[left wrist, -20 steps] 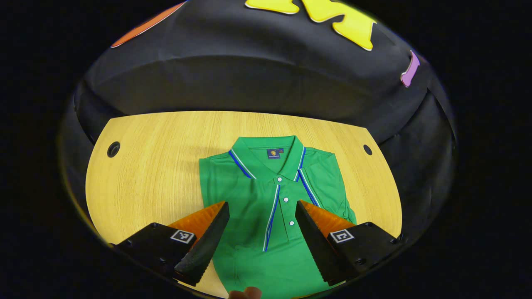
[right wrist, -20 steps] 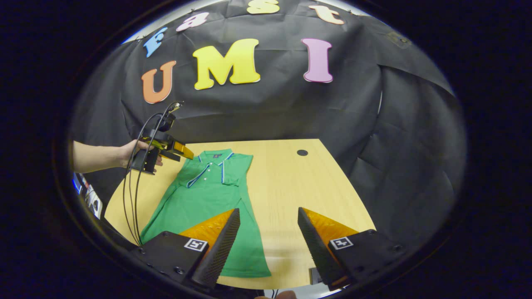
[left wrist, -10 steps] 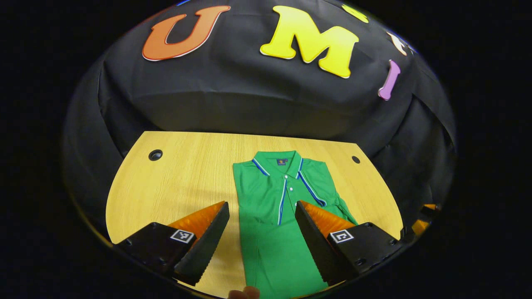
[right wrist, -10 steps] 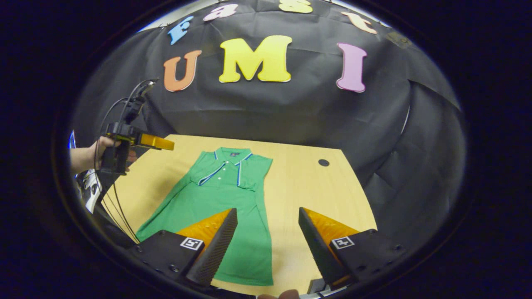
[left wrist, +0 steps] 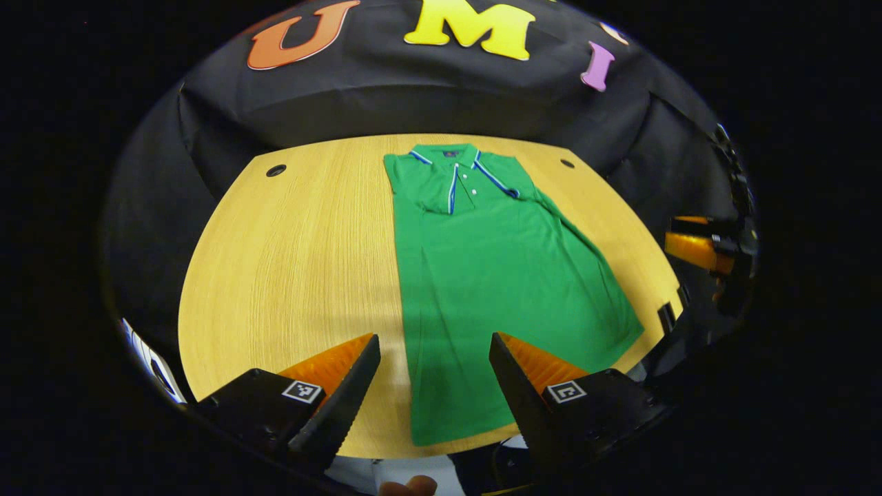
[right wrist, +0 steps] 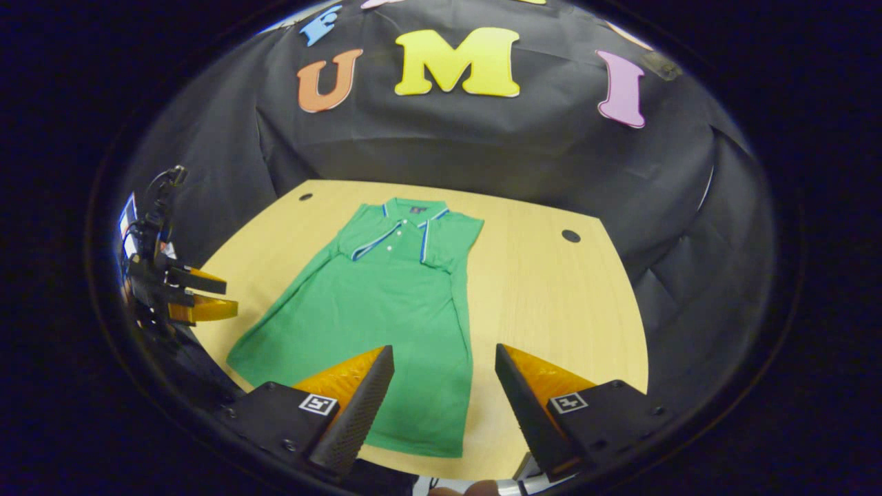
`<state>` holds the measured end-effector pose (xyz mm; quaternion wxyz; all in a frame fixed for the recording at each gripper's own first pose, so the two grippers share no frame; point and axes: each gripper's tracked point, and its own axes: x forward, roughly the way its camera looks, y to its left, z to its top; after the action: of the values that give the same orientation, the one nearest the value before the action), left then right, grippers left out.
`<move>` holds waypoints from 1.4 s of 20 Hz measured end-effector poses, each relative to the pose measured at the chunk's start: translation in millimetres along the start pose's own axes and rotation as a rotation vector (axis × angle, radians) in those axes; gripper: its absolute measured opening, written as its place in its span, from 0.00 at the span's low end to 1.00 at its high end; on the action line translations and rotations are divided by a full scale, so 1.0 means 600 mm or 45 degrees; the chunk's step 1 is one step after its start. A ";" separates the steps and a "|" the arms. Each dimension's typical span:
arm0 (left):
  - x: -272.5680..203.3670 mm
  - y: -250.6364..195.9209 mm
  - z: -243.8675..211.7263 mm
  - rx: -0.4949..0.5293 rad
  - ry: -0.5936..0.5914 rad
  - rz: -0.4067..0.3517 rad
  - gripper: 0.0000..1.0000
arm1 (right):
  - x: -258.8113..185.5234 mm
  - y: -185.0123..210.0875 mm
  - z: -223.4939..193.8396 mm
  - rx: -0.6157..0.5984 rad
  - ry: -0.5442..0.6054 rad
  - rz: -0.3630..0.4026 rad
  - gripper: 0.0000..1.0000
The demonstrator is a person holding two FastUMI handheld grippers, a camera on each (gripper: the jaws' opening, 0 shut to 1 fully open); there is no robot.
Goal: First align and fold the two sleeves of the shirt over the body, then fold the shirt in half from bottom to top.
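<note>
Both tongs have pulled back from the collar end since the earlier frames, so the whole shirt (left wrist: pixel 482 275) now lies in sight down to its hem. It rests flat on the yellow wooden desk (left wrist: pixel 296 241), collar toward the top of the frame and hem toward the bottom edge of the desk. It is a green polo with blue and white piping on the collar and placket, small white buttons, and a small dark neck label (left wrist: pixel 448 154) whose writing is too small to read. Both sleeves are folded in over the body; the bottom half is not yet folded up. In the left gripper view the left tongs (left wrist: pixel 434 344) stand wide open above the hem, holding nothing, and the right tongs sit at the right edge. In the right gripper view the right tongs (right wrist: pixel 444 355) are likewise spread wide and empty over the lower right side of the shirt (right wrist: pixel 386 310), with the left tongs (right wrist: pixel 207 296) at the left edge.
</note>
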<state>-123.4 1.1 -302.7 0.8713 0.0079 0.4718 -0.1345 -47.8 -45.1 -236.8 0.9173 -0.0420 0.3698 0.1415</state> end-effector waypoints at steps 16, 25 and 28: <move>0.029 -0.027 -0.185 -0.018 0.245 -0.013 1.00 | 0.051 0.027 -0.266 -0.113 0.468 0.071 0.96; 0.040 -0.029 -0.203 0.030 0.258 0.064 1.00 | 0.065 0.041 -0.293 -0.088 0.486 0.092 0.96; 0.041 -0.026 -0.201 0.000 0.261 0.078 1.00 | 0.065 0.044 -0.296 -0.127 0.450 0.114 0.95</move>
<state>-213.3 -2.4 -388.1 0.8222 0.0362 0.5580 -0.1062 -147.2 -43.3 -391.1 0.8275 -0.0952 0.5194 0.1908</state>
